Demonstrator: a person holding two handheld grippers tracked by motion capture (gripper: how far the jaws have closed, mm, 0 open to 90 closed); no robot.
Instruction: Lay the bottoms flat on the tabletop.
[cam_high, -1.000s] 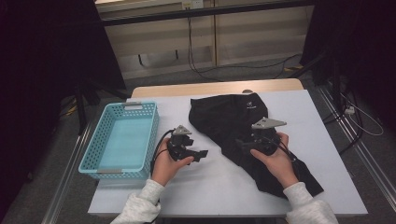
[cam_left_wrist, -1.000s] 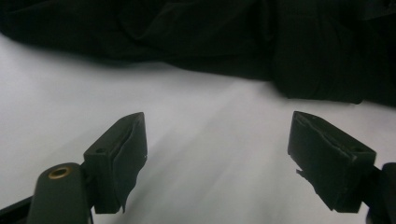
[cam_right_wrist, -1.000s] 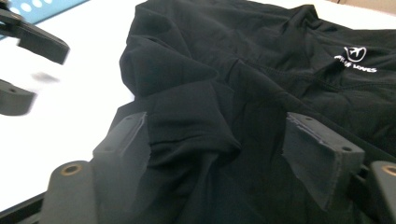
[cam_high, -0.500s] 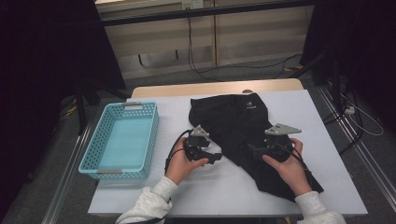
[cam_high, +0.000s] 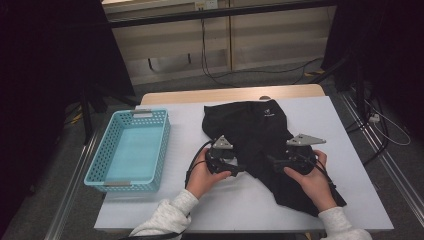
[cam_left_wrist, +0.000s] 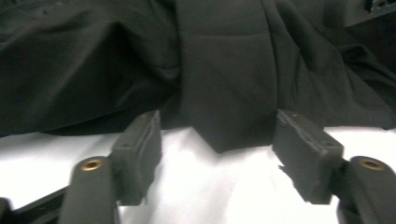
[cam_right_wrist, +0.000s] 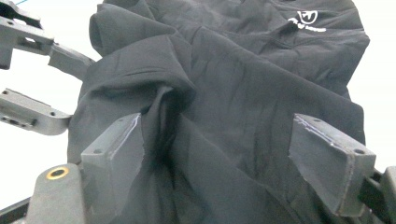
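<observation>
Black garment (cam_high: 262, 135) crumpled right of the blue basket (cam_high: 127, 150) (white logo up top). Left gripper (cam_high: 235, 169) wide at its edge; right gripper (cam_high: 274, 161) wide over its folds.

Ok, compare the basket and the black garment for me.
The basket is rigid, turquoise and sits at the table's left side; the black garment is soft, rumpled and spread right of centre. The garment lies between both open claws; the basket stands apart from them. Both rest on the white table.

Crumpled black garment (cam_high: 260, 135) on white table (cam_high: 165, 200)
</observation>
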